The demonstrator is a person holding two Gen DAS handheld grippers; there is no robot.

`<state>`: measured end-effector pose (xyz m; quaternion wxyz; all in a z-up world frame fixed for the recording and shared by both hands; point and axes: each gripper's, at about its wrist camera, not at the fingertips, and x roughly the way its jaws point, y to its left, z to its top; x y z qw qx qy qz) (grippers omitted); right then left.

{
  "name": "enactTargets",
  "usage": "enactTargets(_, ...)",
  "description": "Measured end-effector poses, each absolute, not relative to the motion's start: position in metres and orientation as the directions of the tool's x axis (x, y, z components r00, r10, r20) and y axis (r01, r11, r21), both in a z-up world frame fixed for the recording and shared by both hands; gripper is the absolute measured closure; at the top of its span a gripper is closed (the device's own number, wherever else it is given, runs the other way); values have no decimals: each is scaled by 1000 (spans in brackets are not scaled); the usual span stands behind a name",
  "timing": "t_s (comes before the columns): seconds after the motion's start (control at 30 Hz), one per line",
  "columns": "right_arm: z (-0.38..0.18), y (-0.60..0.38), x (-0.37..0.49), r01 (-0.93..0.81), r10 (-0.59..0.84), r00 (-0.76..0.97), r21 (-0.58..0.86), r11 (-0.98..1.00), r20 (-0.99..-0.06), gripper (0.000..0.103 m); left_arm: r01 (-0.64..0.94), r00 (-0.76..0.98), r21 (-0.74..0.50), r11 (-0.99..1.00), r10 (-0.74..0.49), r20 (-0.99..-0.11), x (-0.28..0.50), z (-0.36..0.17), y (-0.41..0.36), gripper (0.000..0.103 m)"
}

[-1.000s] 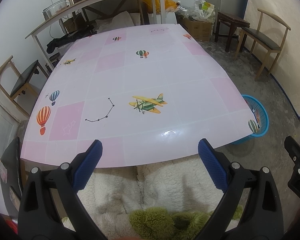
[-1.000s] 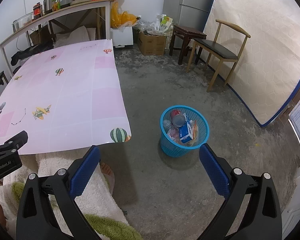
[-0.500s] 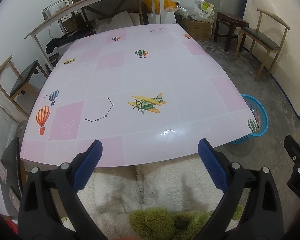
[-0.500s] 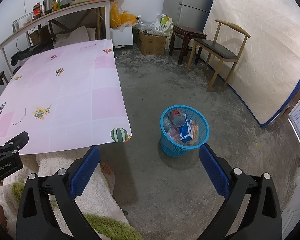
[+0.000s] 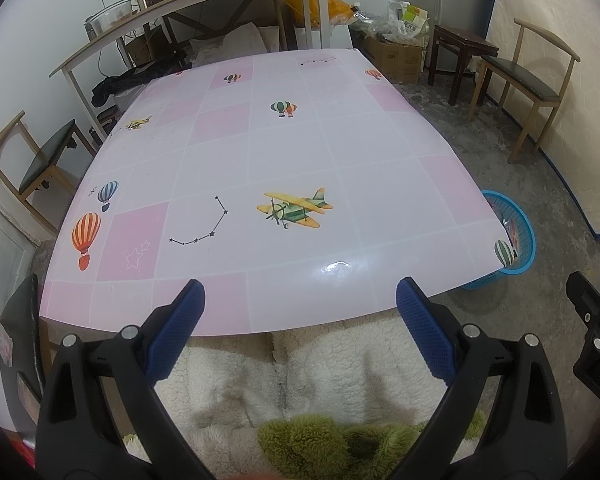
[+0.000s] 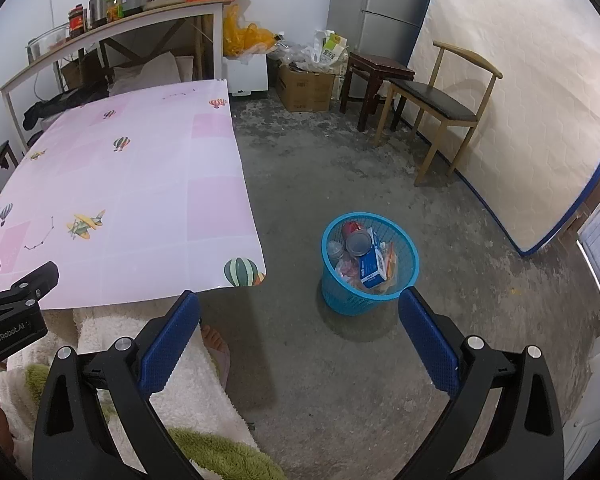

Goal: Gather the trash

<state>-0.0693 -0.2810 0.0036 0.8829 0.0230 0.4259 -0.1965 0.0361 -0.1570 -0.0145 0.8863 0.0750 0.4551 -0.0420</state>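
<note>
A blue mesh trash basket (image 6: 342, 300) stands on the concrete floor right of the table; it holds a can (image 6: 358, 242), a blue-white carton (image 6: 371, 267) and wrappers. Its rim also shows past the table corner in the left wrist view (image 5: 526, 236). My right gripper (image 6: 299, 340) is open and empty, above the floor just short of the basket. My left gripper (image 5: 300, 330) is open and empty at the near edge of the pink tablecloth table (image 5: 260, 152). No loose trash shows on the tabletop.
A wooden chair (image 6: 440, 108) and a dark stool (image 6: 374, 76) stand at the right by a leaning mattress (image 6: 520, 100). A shelf table (image 6: 112, 40) with jars and a cooker is behind. Another chair (image 5: 40, 160) is left of the table. My fleece-clad lap (image 5: 300, 380) is below.
</note>
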Motion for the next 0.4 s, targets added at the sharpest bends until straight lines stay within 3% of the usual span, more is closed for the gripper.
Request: enactTargets(0.4,5,-282,-68,365,-326,562,-126,922,-760,6,145,582,92,985,-9,-813,36,-15,-157,11)
